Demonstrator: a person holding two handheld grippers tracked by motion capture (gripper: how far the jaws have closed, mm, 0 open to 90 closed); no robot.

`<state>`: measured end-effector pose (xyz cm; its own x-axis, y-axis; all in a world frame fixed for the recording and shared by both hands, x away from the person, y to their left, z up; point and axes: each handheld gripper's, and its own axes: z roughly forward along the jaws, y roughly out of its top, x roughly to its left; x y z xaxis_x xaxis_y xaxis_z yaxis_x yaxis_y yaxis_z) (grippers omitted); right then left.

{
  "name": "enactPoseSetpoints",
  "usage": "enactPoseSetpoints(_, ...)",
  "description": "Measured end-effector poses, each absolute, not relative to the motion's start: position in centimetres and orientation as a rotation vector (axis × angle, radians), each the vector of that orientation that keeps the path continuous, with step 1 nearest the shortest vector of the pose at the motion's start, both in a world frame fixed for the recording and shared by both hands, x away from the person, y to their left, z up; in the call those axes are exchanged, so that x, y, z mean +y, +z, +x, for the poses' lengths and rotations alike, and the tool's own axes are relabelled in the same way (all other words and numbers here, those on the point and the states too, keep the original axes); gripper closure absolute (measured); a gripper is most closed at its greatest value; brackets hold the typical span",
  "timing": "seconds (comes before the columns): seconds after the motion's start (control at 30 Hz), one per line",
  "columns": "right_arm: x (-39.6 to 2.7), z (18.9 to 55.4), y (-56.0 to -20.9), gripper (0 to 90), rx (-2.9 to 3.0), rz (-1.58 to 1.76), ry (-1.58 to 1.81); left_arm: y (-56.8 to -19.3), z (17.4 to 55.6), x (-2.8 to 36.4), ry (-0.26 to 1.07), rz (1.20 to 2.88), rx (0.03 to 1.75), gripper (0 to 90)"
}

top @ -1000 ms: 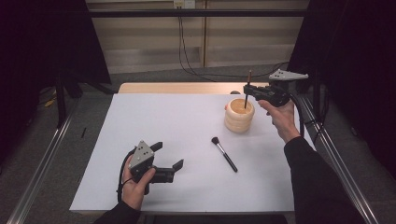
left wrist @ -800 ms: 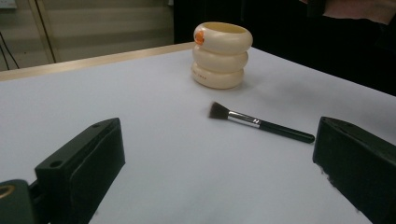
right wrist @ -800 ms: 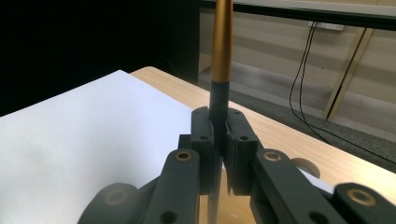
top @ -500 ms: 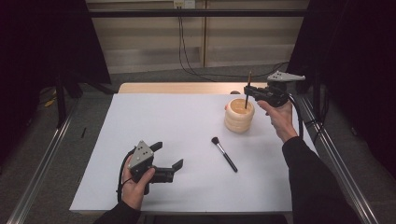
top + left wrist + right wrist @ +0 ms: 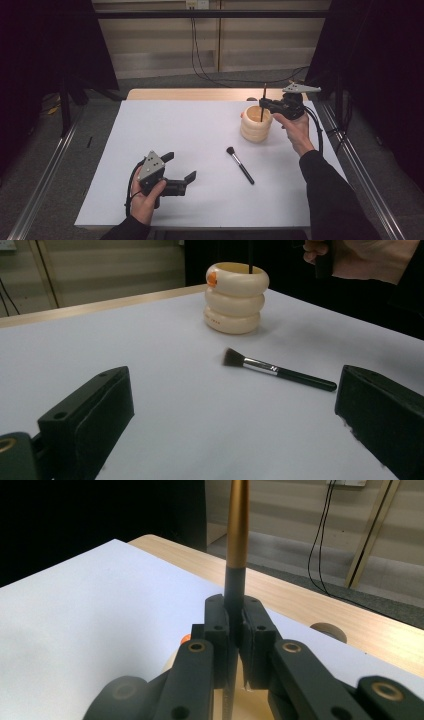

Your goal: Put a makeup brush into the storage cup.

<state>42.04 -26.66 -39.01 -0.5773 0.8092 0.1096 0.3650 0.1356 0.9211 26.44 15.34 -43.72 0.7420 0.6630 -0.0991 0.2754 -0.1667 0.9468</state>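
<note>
A cream ringed holder stands at the back right of the white table. My right gripper hovers just over it, shut on a thin upright brush handle whose lower end dips into the holder. In the right gripper view the dark handle with its copper upper part is pinched between the jaws of the right gripper. A black makeup brush lies flat in front of the holder. My left gripper rests open at the front left, with the lying brush and holder ahead of it.
A bare wooden strip runs along the table's back edge, with a round hole in it. Metal rails flank the table on both sides. Cables trail on the floor behind.
My right gripper has sunk a little, lowering the upright brush deeper into the holder. The left gripper and the lying brush have stayed put.
</note>
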Motion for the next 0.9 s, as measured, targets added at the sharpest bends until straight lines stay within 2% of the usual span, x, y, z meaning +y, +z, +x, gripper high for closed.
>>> enactPoseSetpoints(0.33, -26.8, 41.8, -40.4, 83.6, 2.005, 1.152, 1.427, -43.7, 26.5, 15.4, 0.397, 1.745, 0.747, 2.2)
enactPoseSetpoints(0.73, -26.8, 41.7, -40.4, 83.0, 2.007, 1.152, 1.428, -43.8, 26.6, 15.5, 0.399, 1.749, 0.75, 2.2)
enactPoseSetpoints(0.9, -26.8, 41.7, -40.4, 78.0, 1.996, 1.156, 1.426, -43.8, 26.6, 15.5, 0.394, 1.745, 0.753, 2.2)
